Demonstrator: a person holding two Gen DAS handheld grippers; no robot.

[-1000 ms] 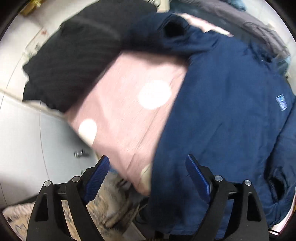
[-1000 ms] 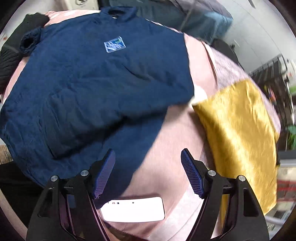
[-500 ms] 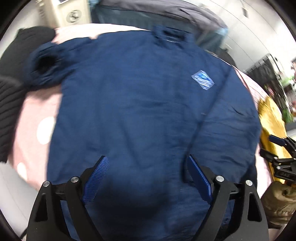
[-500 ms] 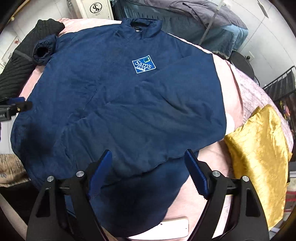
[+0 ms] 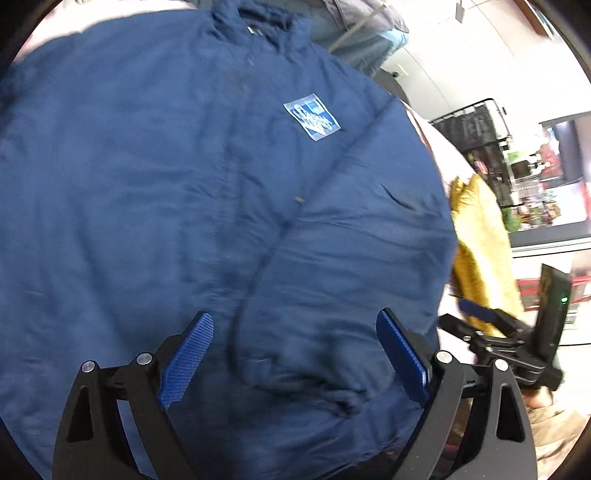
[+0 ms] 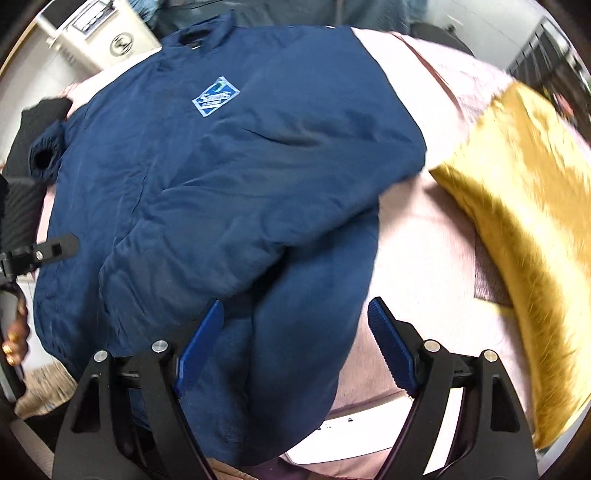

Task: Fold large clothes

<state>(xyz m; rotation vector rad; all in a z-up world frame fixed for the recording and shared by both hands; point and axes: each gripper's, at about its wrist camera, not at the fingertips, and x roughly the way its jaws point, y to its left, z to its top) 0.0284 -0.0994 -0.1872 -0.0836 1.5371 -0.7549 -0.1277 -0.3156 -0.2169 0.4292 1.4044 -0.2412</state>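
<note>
A navy blue jacket [image 5: 221, 203] lies face up on the pink bedcover [image 6: 424, 258], collar at the far end, with a light blue logo patch [image 5: 312, 116] on the chest. One sleeve is folded across the front, and its gathered cuff [image 5: 306, 384] lies between the fingers of my left gripper [image 5: 294, 321], which hovers open over the lower front. My right gripper [image 6: 295, 306] stands open above the jacket's [image 6: 240, 184] hem near the bed's front edge. The other sleeve's cuff [image 6: 42, 157] lies at the far left.
A gold satin pillow [image 6: 524, 221] lies to the right of the jacket. A black knitted garment [image 6: 22, 184] sits at the left edge of the bed. A white appliance [image 6: 99, 33] stands behind the bed. Shelves and furniture fill the right background.
My left gripper swung from the bed's left side, over the black garment, to above the jacket's front. The right gripper dropped slightly toward the hem. Both stayed open.
</note>
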